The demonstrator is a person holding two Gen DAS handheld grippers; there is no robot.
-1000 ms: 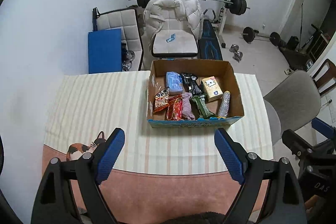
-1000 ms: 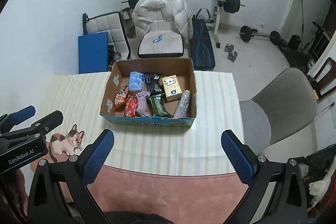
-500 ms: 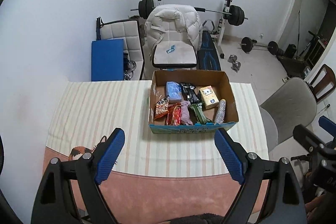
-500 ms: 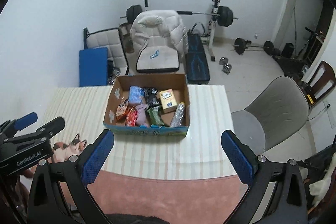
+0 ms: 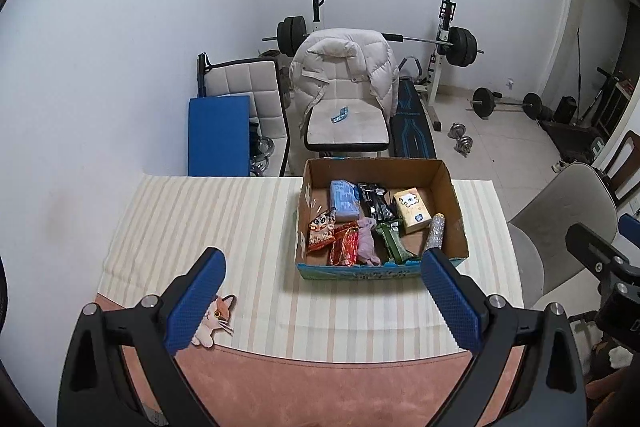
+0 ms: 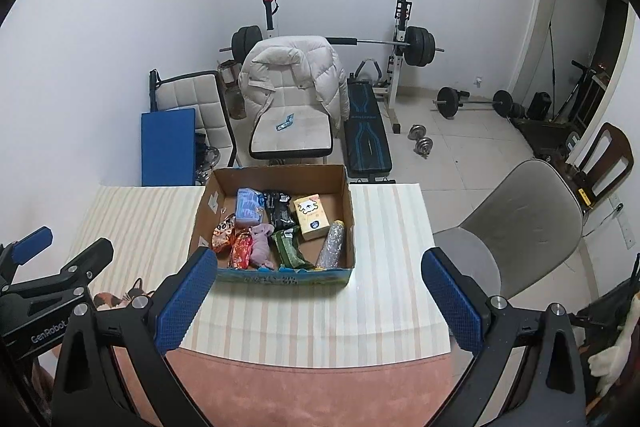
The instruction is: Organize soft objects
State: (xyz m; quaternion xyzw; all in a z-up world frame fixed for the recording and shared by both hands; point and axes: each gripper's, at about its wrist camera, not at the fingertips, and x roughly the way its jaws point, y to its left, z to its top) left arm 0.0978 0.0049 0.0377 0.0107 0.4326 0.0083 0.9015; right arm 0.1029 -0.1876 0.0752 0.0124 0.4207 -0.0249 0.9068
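Note:
A cardboard box (image 5: 454, 203) (image 6: 346, 195) stands on the striped tablecloth (image 5: 208, 219) (image 6: 384, 227). It holds several soft packs: a blue pack (image 5: 343, 200), snack bags (image 5: 321, 231), a pink soft toy (image 5: 366, 241), a green pack (image 5: 394, 243), a yellow tissue pack (image 5: 412, 209) and a silver roll (image 5: 434, 235). A cat plush (image 5: 214, 319) lies at the table's near left edge. My left gripper (image 5: 320, 303) and right gripper (image 6: 318, 301) are both open and empty, held above the near table edge, short of the box.
A grey chair (image 6: 520, 227) stands right of the table. Behind the table are a chair with a white jacket (image 5: 344, 75), a blue board (image 5: 218, 135), a weight bench (image 6: 366, 131) and barbells (image 6: 472, 101). The left wall is close.
Both grippers have pulled back and up from the table, so the box looks smaller and farther. The jaws stayed open. More of the cat plush shows in the left view.

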